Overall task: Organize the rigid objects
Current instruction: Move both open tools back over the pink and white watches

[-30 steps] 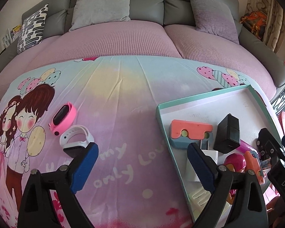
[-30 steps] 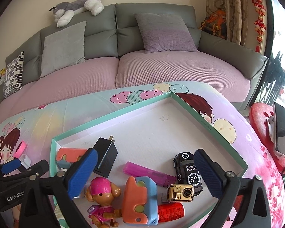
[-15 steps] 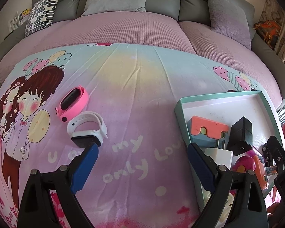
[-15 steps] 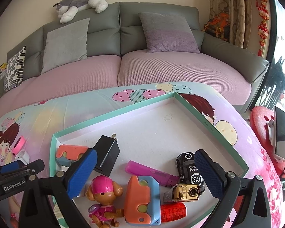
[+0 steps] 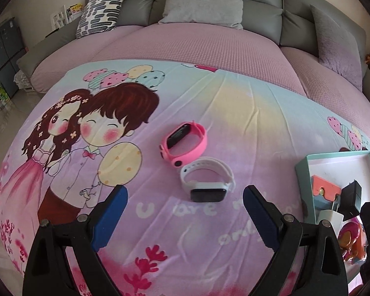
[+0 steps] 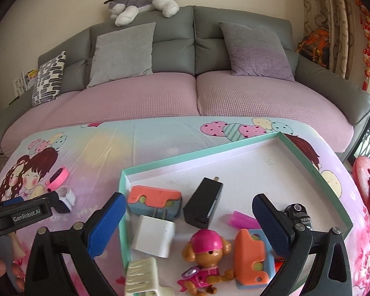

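- My left gripper point(image 5: 185, 215) stands wide open with nothing in it, pointing down at the white watch point(image 5: 207, 182), which lies between and just beyond the fingertips.
- My right gripper point(image 6: 188, 224) is also wide open and empty, hanging over the tray point(image 6: 315, 180).
- The white watch lies on the sheet point(image 5: 234, 113), well apart from the tray, screen end nearest me, strap looped behind it.
- The pink watch point(image 5: 185, 144) touches the white one on its far side.
- I judge both watches light; the case is stiff and smooth, the strap soft and springy. I would pinch the white one across the case, since the loop would squash and slip.
- Count outside the tray: two watches.
- Count inside the tray, as far as I can see: two orange-and-blue blocks, one black charger point(image 6: 203, 206), one white charger point(image 6: 154, 236), one pup figure point(image 6: 204, 254), one pink tube, one toy car, one cream comb-like piece at the near edge. Something red is mostly hidden.
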Demonstrator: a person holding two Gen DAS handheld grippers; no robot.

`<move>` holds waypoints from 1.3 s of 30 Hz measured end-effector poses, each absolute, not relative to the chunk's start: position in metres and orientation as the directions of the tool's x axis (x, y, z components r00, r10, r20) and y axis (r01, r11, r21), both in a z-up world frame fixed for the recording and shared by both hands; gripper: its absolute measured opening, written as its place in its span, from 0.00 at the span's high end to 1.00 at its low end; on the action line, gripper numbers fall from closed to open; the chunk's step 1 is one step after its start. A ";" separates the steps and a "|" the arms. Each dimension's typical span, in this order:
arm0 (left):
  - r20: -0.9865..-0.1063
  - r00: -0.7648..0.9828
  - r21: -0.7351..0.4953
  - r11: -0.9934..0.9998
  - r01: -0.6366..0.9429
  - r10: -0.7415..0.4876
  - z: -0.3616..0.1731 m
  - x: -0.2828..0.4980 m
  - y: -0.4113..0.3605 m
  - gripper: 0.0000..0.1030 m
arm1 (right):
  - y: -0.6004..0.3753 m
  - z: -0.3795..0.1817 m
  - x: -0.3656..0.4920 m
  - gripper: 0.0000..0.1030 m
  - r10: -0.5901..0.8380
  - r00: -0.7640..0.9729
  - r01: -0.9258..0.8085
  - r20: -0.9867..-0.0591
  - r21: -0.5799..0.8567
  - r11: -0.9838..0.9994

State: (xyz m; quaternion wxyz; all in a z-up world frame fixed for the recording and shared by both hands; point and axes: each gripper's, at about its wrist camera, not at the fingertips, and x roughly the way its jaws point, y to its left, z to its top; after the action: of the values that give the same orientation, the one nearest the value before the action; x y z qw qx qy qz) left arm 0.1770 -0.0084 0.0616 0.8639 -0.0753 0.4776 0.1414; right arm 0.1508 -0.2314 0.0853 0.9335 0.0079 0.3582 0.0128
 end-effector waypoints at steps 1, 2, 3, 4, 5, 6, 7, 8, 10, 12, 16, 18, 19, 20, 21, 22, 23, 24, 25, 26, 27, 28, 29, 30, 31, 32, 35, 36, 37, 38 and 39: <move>-0.845 0.504 0.003 0.945 -0.327 0.177 0.062 0.175 -0.003 0.08 | -0.226 0.084 0.151 0.00 0.035 0.742 -0.032 -0.669 0.017 0.999; -0.845 0.504 0.000 0.942 -0.336 0.179 0.063 0.174 0.001 0.08 | -0.221 0.084 0.150 0.00 0.039 0.741 -0.045 -0.670 0.009 0.999; -0.845 0.503 -0.004 0.939 -0.343 0.180 0.063 0.173 0.006 0.08 | -0.217 0.083 0.150 0.00 0.041 0.741 -0.056 -0.670 0.000 0.998; -0.846 0.502 -0.007 0.936 -0.352 0.182 0.063 0.171 0.010 0.08 | -0.213 0.082 0.150 0.00 0.042 0.740 -0.064 -0.671 -0.008 0.998; -0.847 0.498 -0.009 0.932 -0.362 0.186 0.062 0.170 0.014 0.08 | -0.210 0.081 0.150 0.00 0.043 0.739 -0.069 -0.672 -0.012 0.998; -0.849 0.494 -0.010 0.929 -0.371 0.188 0.061 0.170 0.018 0.08 | -0.208 0.081 0.150 0.00 0.046 0.738 -0.073 -0.673 -0.012 0.997; -0.850 0.491 -0.012 0.925 -0.379 0.190 0.060 0.169 0.022 0.08 | -0.206 0.080 0.150 0.00 0.051 0.738 -0.078 -0.673 -0.009 0.997; -0.851 0.488 -0.015 0.922 -0.388 0.192 0.060 0.168 0.026 0.08 | -0.204 0.080 0.150 0.00 0.057 0.737 -0.081 -0.674 -0.005 0.997; -0.853 0.485 -0.021 0.914 -0.404 0.195 0.059 0.165 0.033 0.08 | -0.200 0.079 0.151 0.00 0.069 0.733 -0.089 -0.677 0.004 0.996; -0.852 0.484 -0.026 0.907 -0.420 0.200 0.059 0.163 0.040 0.08 | -0.196 0.077 0.152 0.00 0.087 0.726 -0.100 -0.682 0.021 0.995; -0.852 0.485 -0.047 0.894 -0.446 0.197 0.058 0.158 0.051 0.08 | -0.186 0.074 0.152 0.00 0.115 0.718 -0.124 -0.687 0.036 0.992; -0.854 0.489 -0.069 0.890 -0.450 0.181 0.057 0.156 0.056 0.08 | -0.180 0.073 0.153 0.00 0.121 0.718 -0.133 -0.685 0.035 0.990; -0.854 0.490 -0.078 0.888 -0.453 0.175 0.057 0.156 0.058 0.08 | -0.177 0.072 0.153 0.00 0.124 0.717 -0.138 -0.686 0.036 0.990; -0.853 0.492 -0.084 0.885 -0.457 0.173 0.057 0.155 0.060 0.08 | -0.175 0.071 0.154 0.00 0.128 0.715 -0.141 -0.687 0.037 0.989; -0.853 0.493 -0.087 0.883 -0.462 0.173 0.057 0.154 0.062 0.08 | -0.173 0.071 0.154 0.00 0.131 0.714 -0.144 -0.688 0.039 0.989; -0.852 0.494 -0.091 0.880 -0.466 0.174 0.057 0.153 0.064 0.08 | -0.171 0.070 0.155 0.00 0.133 0.713 -0.145 -0.688 0.040 0.989; -0.851 0.496 -0.096 0.878 -0.469 0.172 0.057 0.152 0.065 0.08 | -0.168 0.070 0.155 0.00 0.135 0.711 -0.146 -0.690 0.042 0.988; -0.850 0.498 -0.102 0.876 -0.471 0.169 0.057 0.151 0.067 0.08 | -0.165 0.069 0.156 0.00 0.139 0.708 -0.149 -0.692 0.045 0.988; -0.850 0.500 -0.108 0.874 -0.473 0.166 0.057 0.151 0.069 0.08 | -0.162 0.068 0.157 0.00 0.144 0.706 -0.154 -0.693 0.048 0.987; -0.850 0.501 -0.112 0.873 -0.474 0.163 0.057 0.150 0.071 0.08 | -0.159 0.068 0.158 0.00 0.150 0.704 -0.159 -0.694 0.052 0.986; -0.851 0.501 -0.116 0.872 -0.475 0.160 0.056 0.149 0.072 0.08 | -0.156 0.067 0.159 0.00 0.156 0.701 -0.164 -0.696 0.056 0.985; -0.851 0.501 -0.119 0.871 -0.476 0.157 0.056 0.149 0.074 0.08 | -0.152 0.066 0.159 0.00 0.162 0.697 -0.169 -0.698 0.060 0.984; -0.852 0.500 -0.122 0.869 -0.479 0.155 0.055 0.148 0.077 0.08 | -0.149 0.065 0.160 0.00 0.169 0.694 -0.174 -0.699 0.065 0.983; -0.853 0.499 -0.127 0.866 -0.483 0.154 0.054 0.147 0.079 0.08 | -0.145 0.064 0.160 0.00 0.176 0.692 -0.180 -0.700 0.069 0.981; -0.854 0.498 -0.131 0.862 -0.489 0.153 0.053 0.146 0.082 0.08 | -0.142 0.063 0.161 0.00 0.182 0.690 -0.186 -0.700 0.072 0.980; -0.854 0.497 -0.135 0.858 -0.496 0.153 0.053 0.144 0.086 0.08 | -0.138 0.063 0.161 0.00 0.188 0.689 -0.192 -0.700 0.074 0.979; -0.855 0.496 -0.145 0.845 -0.515 0.155 0.050 0.140 0.096 0.08 | -0.126 0.061 0.161 0.00 0.206 0.687 -0.218 -0.697 0.073 0.973; -0.855 0.495 -0.147 0.841 -0.521 0.157 0.049 0.139 0.098 0.08 | -0.122 0.060 0.162 0.00 0.213 0.686 -0.229 -0.695 0.071 0.971; -0.855 0.494 -0.149 0.838 -0.525 0.158 0.048 0.138 0.101 0.08 | -0.118 0.059 0.162 0.00 0.219 0.686 -0.241 -0.694 0.067 0.968; -0.855 0.494 -0.152 0.835 -0.529 0.158 0.047 0.138 0.103 0.08 | -0.113 0.058 0.162 0.00 0.226 0.685 -0.254 -0.693 0.064 0.965; -0.856 0.494 -0.155 0.832 -0.533 0.157 0.045 0.138 0.106 0.08 | -0.110 0.056 0.163 0.00 0.235 0.683 -0.266 -0.692 0.064 0.962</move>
State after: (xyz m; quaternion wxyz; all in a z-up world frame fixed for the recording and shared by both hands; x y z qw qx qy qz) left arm 0.1375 0.1059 0.0455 0.8395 -0.2050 0.4594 0.2054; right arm 0.1628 -0.1097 0.0562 0.9170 -0.0208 0.3743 0.1364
